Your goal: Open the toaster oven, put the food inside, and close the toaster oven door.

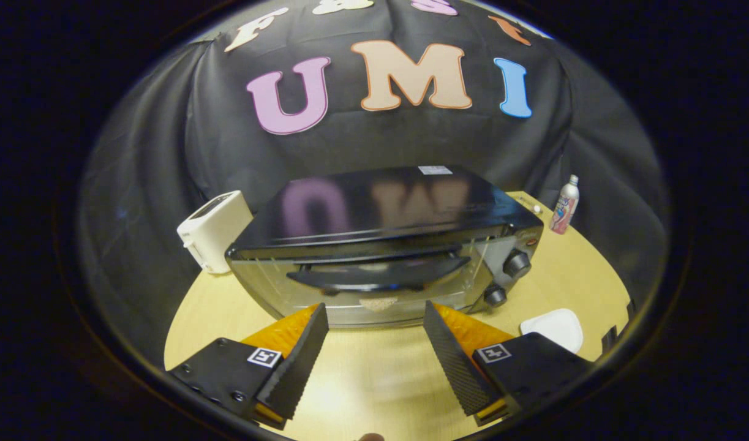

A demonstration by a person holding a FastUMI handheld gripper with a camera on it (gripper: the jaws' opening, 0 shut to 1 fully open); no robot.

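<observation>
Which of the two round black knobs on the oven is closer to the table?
The lower round black knob on the black toaster oven, below the bigger upper knob. The open hand-held gripper touches neither.

The black toaster oven (386,245) has a glossy, smooth metal top that mirrors the wall behind it, and its clear glass door (374,288) is shiny, with a smooth dark curved handle (379,275) across it. Its two black knobs (516,264) look like matt plastic. The pale round wooden bench (374,373) is smooth with a soft sheen and faint grain. The white toaster (215,231) looks like smooth plastic. The small bottle (564,207) has a glossy printed wrap. The white dish (555,327) is smooth and matt. The hand-held gripper (376,318), held open, has rough, finely ribbed fingers (301,361).
</observation>
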